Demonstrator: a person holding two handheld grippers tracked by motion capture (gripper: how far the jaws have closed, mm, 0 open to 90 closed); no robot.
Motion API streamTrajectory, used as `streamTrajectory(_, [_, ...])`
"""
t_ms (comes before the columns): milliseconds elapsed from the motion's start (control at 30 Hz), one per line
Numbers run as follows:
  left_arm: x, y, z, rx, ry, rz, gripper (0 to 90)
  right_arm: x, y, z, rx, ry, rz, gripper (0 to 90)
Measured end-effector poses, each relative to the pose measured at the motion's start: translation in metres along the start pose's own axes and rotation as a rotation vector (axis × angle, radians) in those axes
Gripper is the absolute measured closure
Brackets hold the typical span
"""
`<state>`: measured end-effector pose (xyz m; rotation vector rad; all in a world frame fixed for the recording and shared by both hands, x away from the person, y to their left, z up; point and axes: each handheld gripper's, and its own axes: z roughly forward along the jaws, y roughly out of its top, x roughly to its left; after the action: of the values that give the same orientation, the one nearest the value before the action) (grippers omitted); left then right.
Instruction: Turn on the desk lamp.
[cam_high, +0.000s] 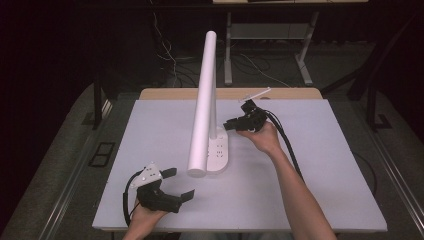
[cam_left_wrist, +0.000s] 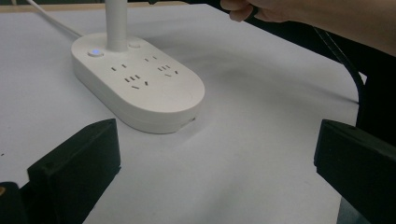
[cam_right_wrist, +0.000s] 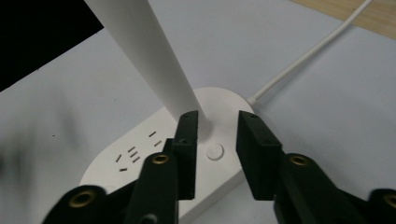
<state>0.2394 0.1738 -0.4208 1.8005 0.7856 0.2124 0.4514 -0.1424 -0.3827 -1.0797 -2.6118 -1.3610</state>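
Left tool (cam_high: 175, 184) open, lamp base (cam_high: 219, 152) ahead

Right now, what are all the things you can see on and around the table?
desk lamp with socket base: one, white, mid-table; small blue light lit on the base.
lamp head: one, white tube, slanting above the base.
power cord: one, white, from the base toward the table's far edge.
table: one, pale grey top, wooden strip along the far edge.
cables on floor: several, beyond the table.
left hand-held gripper: one, black, near-left, open.
right hand-held gripper: one, black, jaws apart over the base's round button.
hands: two, each holding a gripper.
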Motion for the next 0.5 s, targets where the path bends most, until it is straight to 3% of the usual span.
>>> streamTrajectory(267, [0.0,0.0,0.0,0.004,0.002,0.001,0.0,-0.002,-0.002,0.011,-0.014,0.023,0.017,83.3])
streamTrajectory(500, [0.002,0.0,-0.002,0.002,0.009,-0.001,0.0,-0.004,-0.005,0.026,0.015,0.018,0.02,89.7])
